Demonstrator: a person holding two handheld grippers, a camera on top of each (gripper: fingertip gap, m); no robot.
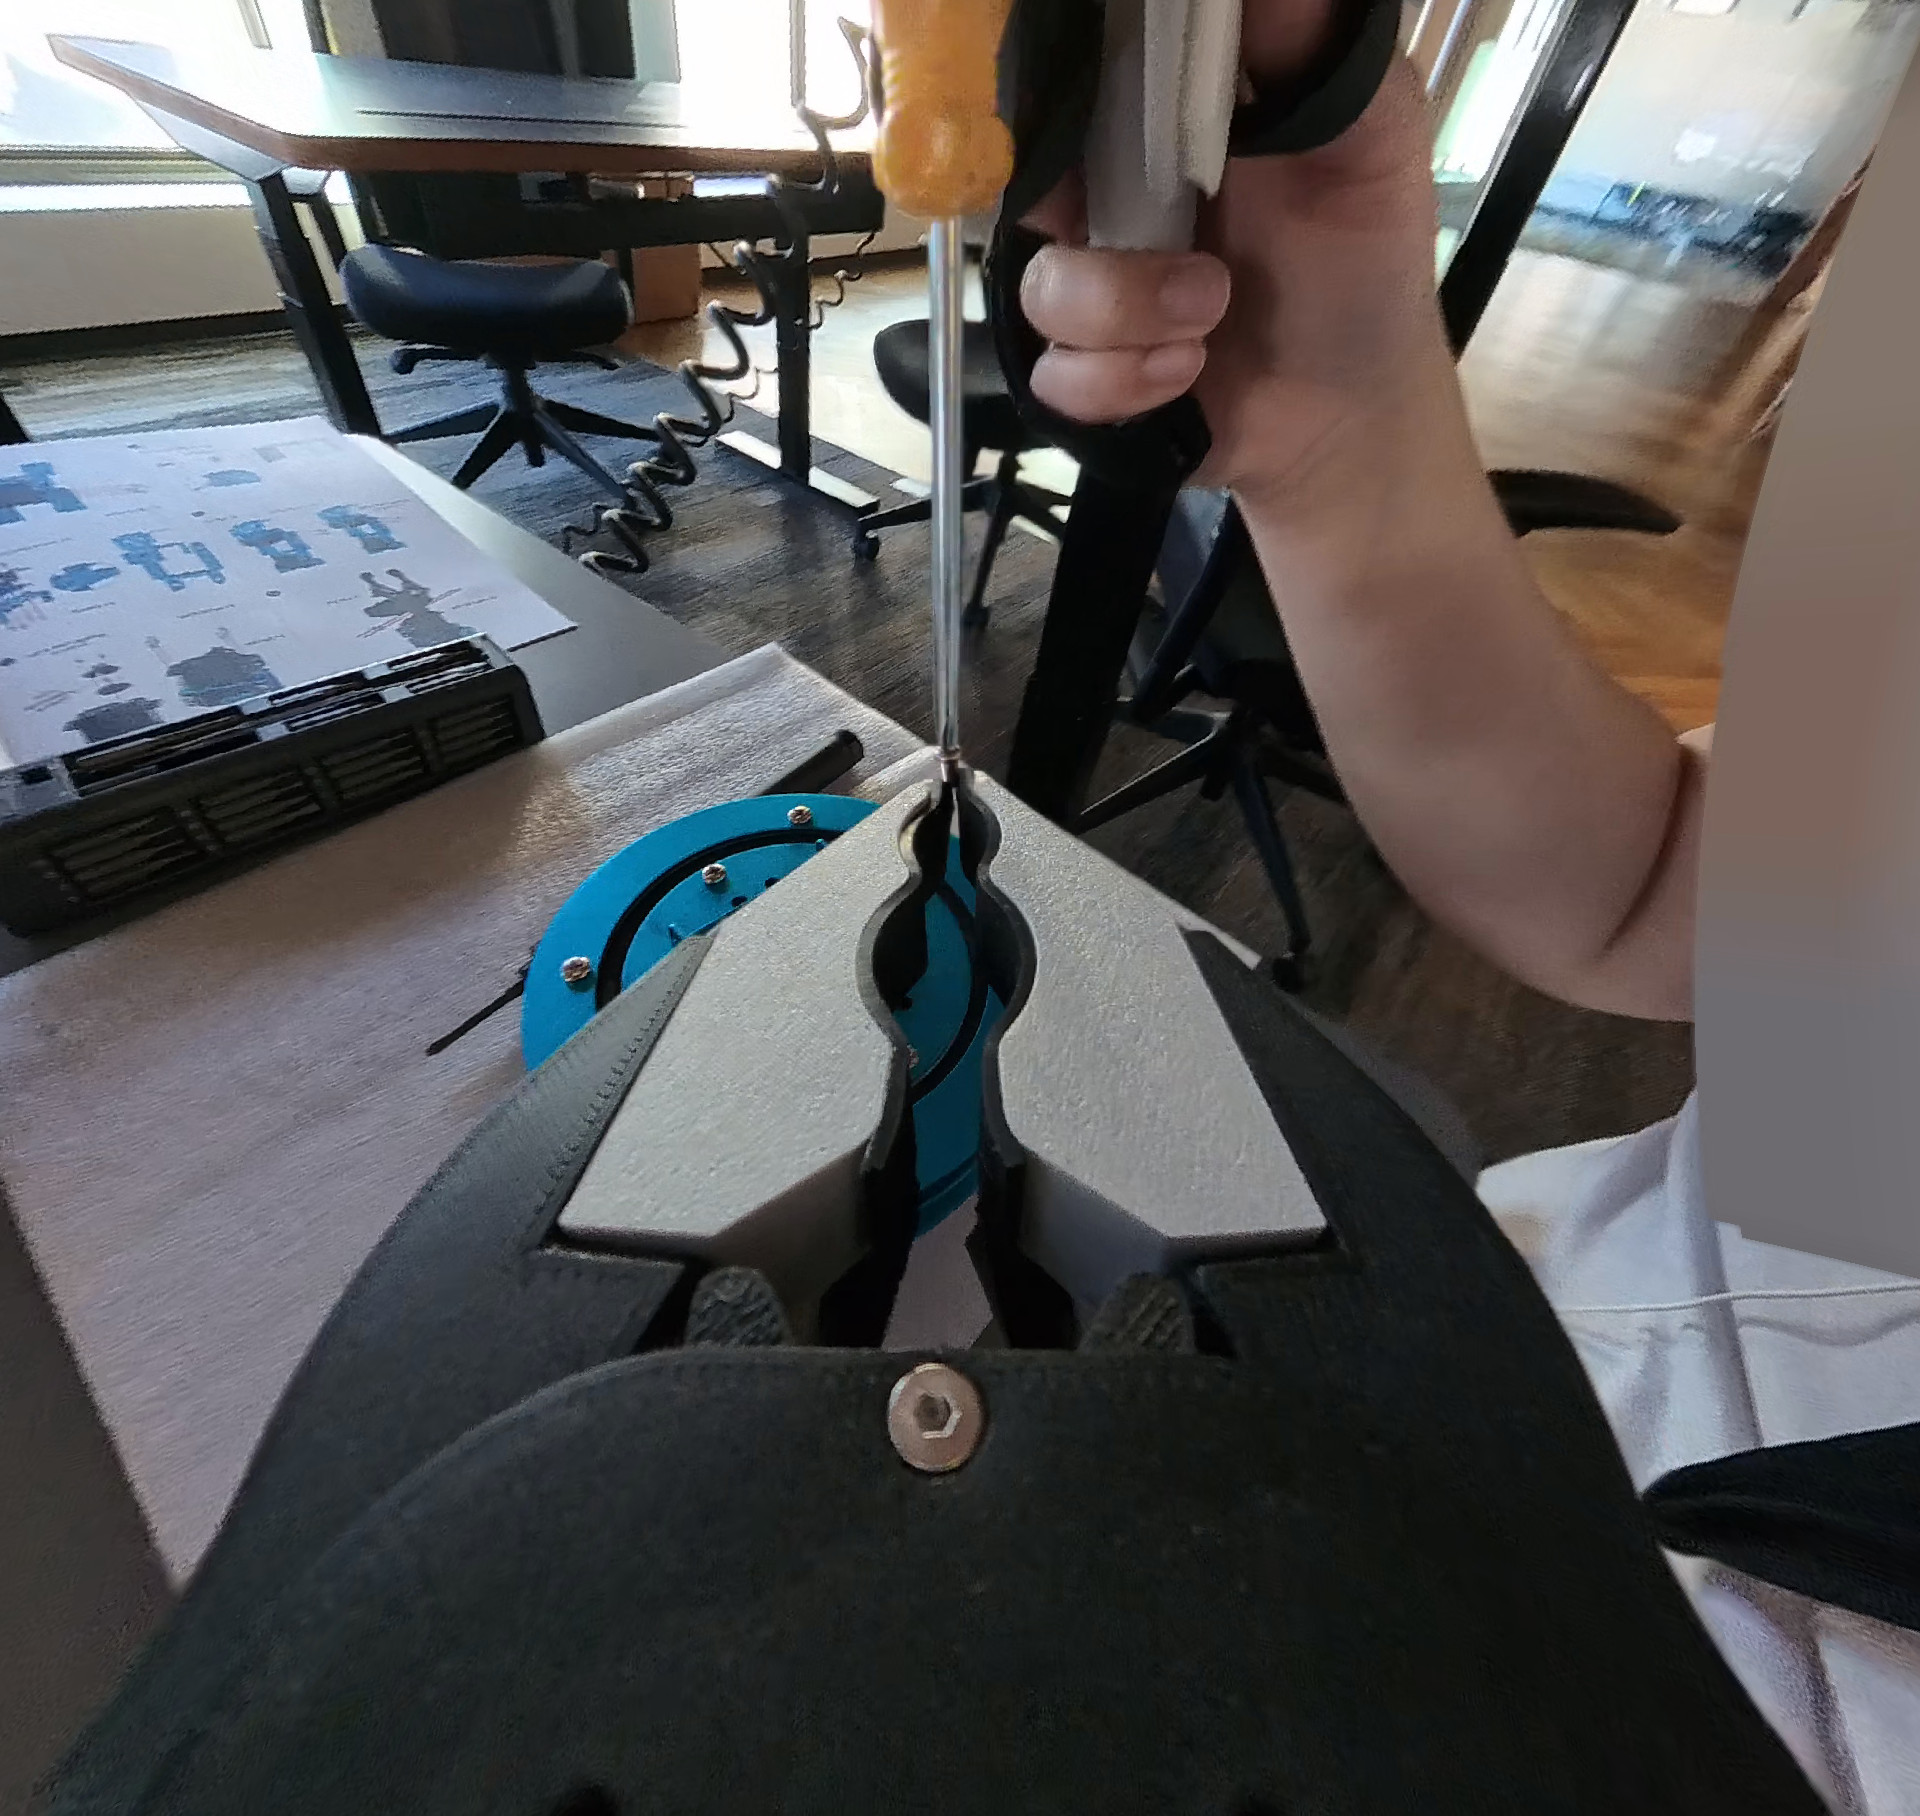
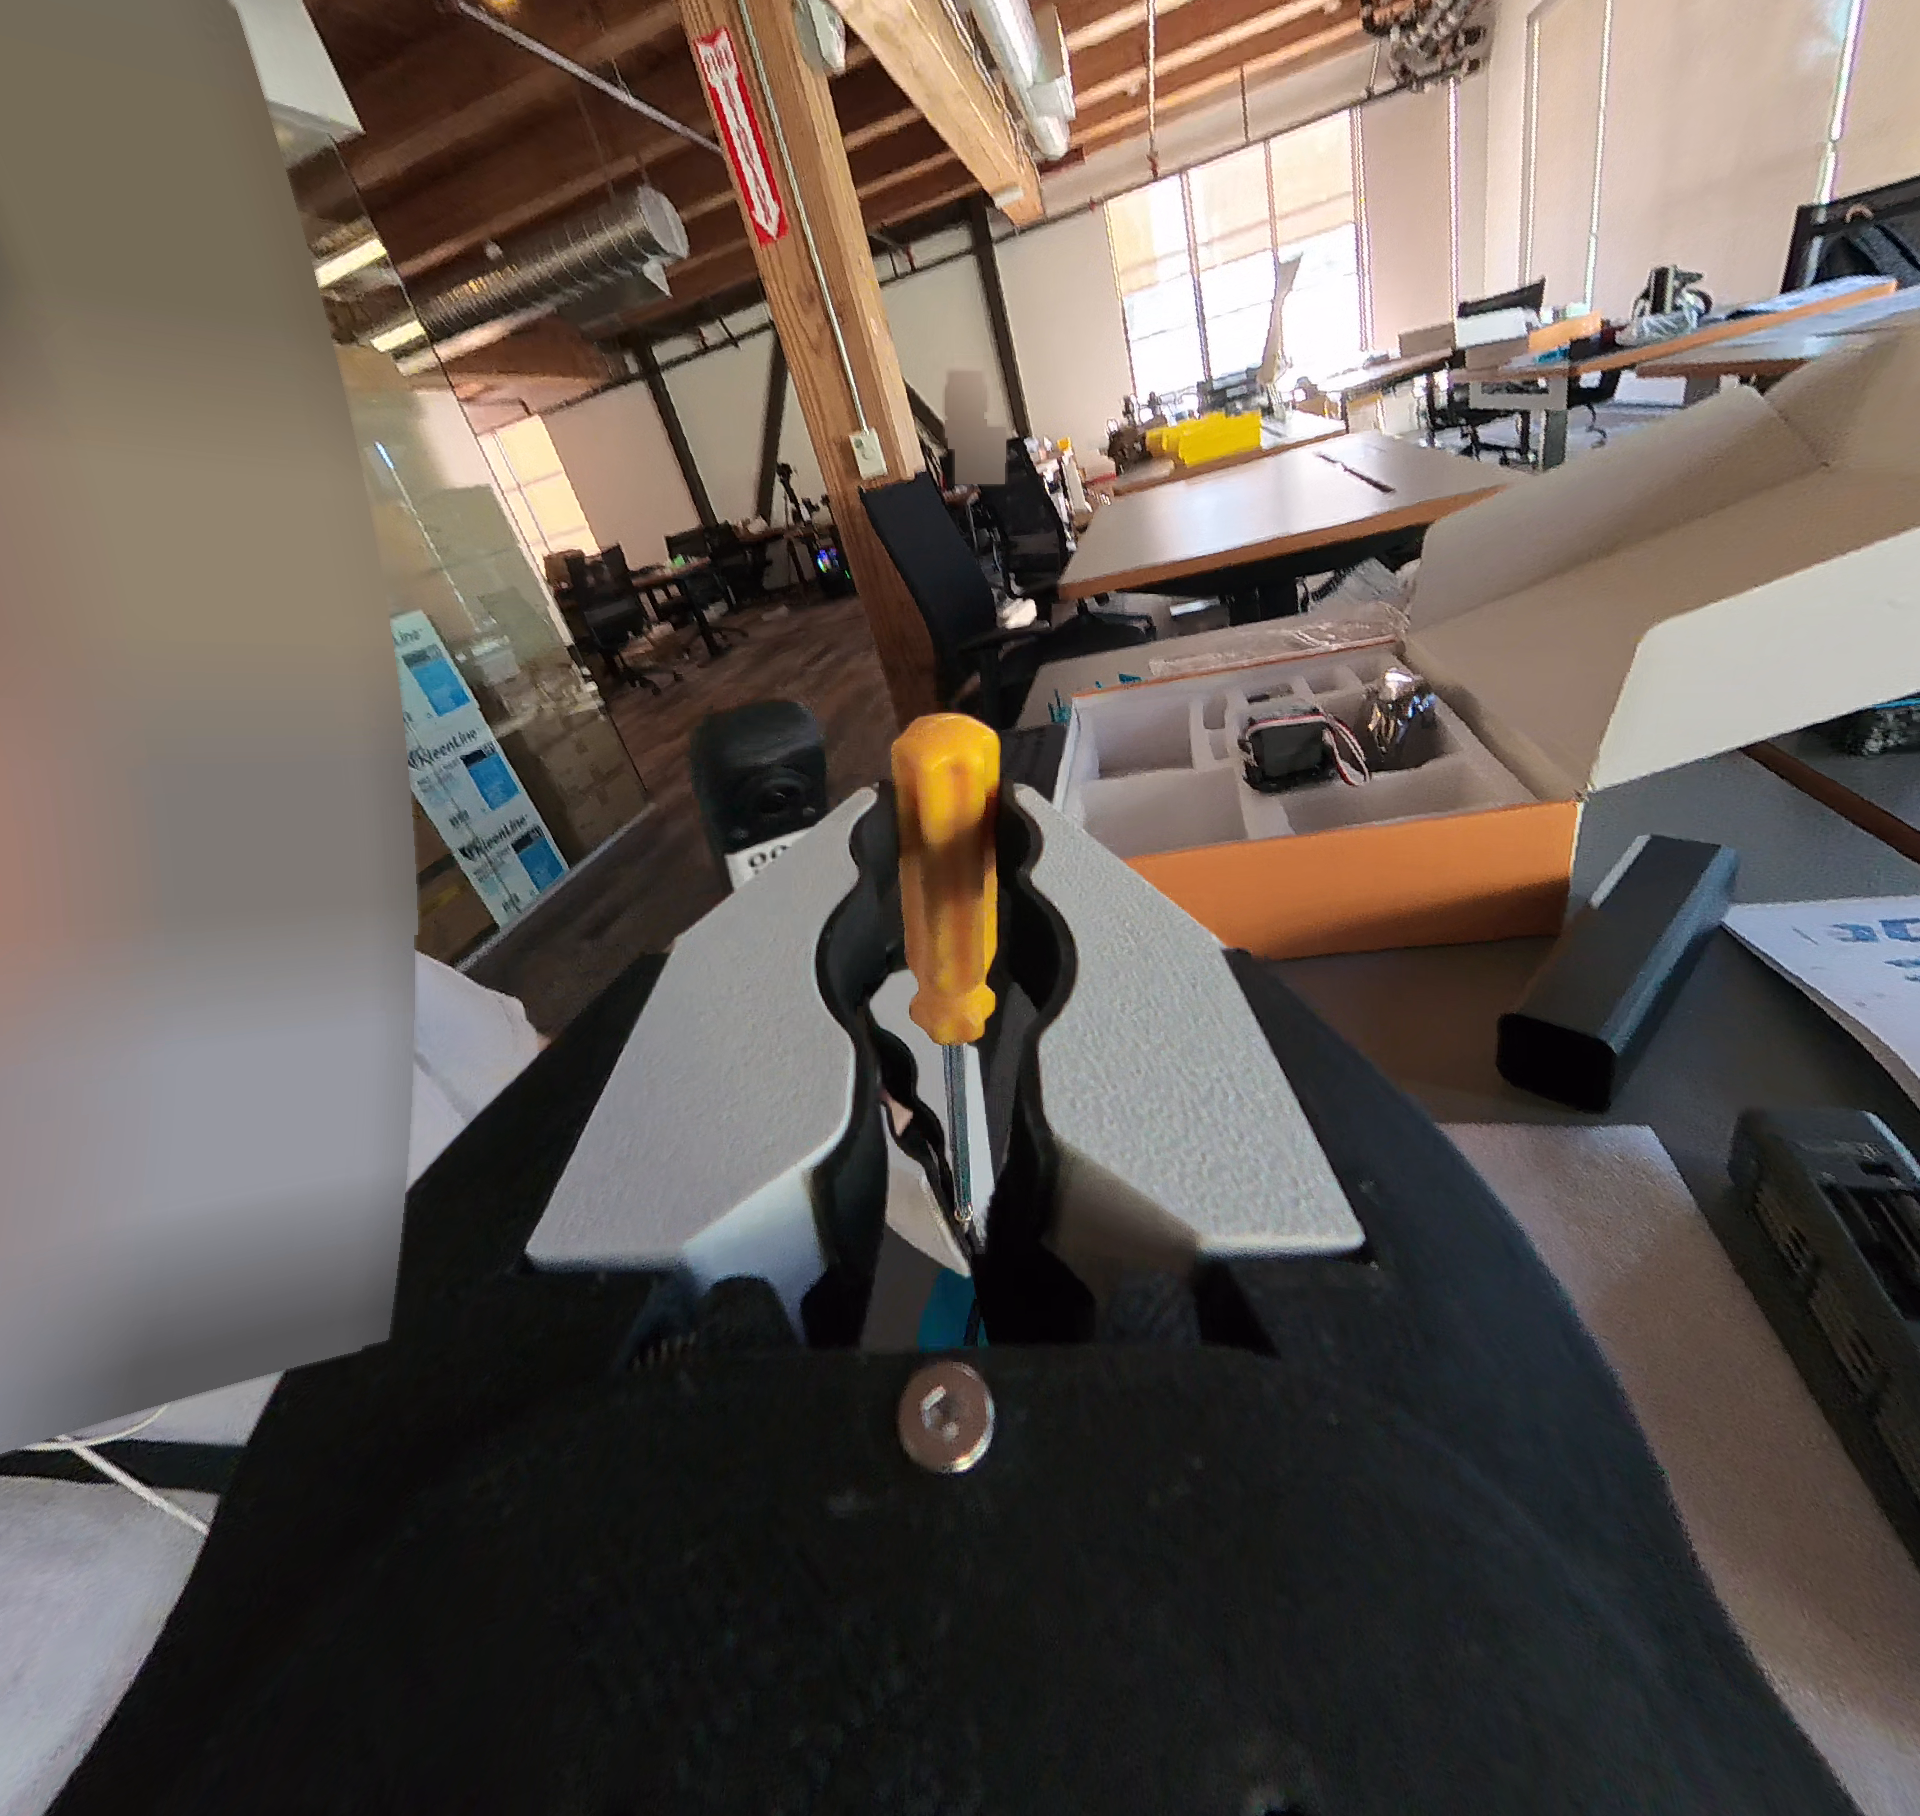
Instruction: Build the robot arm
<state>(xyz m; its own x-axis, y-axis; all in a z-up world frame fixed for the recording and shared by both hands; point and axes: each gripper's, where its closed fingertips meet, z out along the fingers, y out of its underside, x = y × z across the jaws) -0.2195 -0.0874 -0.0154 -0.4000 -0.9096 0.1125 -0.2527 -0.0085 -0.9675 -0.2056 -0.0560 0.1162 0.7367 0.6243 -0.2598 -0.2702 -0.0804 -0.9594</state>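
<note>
Closest to the left wrist camera, the left gripper [image 1: 951, 800] is clenched nearly shut, its grey fingers [image 1: 790, 1039] pinched on something small and dark at their tips, right where the metal shaft of a screwdriver [image 1: 943, 478] comes down from above. What that small dark piece is I cannot tell. Under and just behind the fingers sits a blue round part [image 1: 644, 904] with silver screws [image 1: 575, 968] on its upper face, resting on a pale foam mat [image 1: 270, 1060] spread over the tabletop [image 1: 582, 582]. Behind the mat on the left lie a black bit case [image 1: 260, 758] and a printed sheet [image 1: 208, 551]; a black pen-like rod [image 1: 821, 754] lies just beyond the blue part. A bare hand [image 1: 1226, 312] grips the handle of the other tool at upper right. In the right wrist view, the right gripper [image 2: 940, 810] is grasping the screwdriver [image 2: 943, 883] by its yellow handle — the shaft runs back toward the camera between the fingers, its tip meeting the left gripper's tips, with a sliver of blue showing below. To the right stand an open orange-sided box [image 2: 1351, 862] with foam compartments holding small parts, a black rectangular block [image 2: 1621, 966] and the corner of the bit case [image 2: 1839, 1278] — all on the tabletop [image 2: 1766, 821].
</note>
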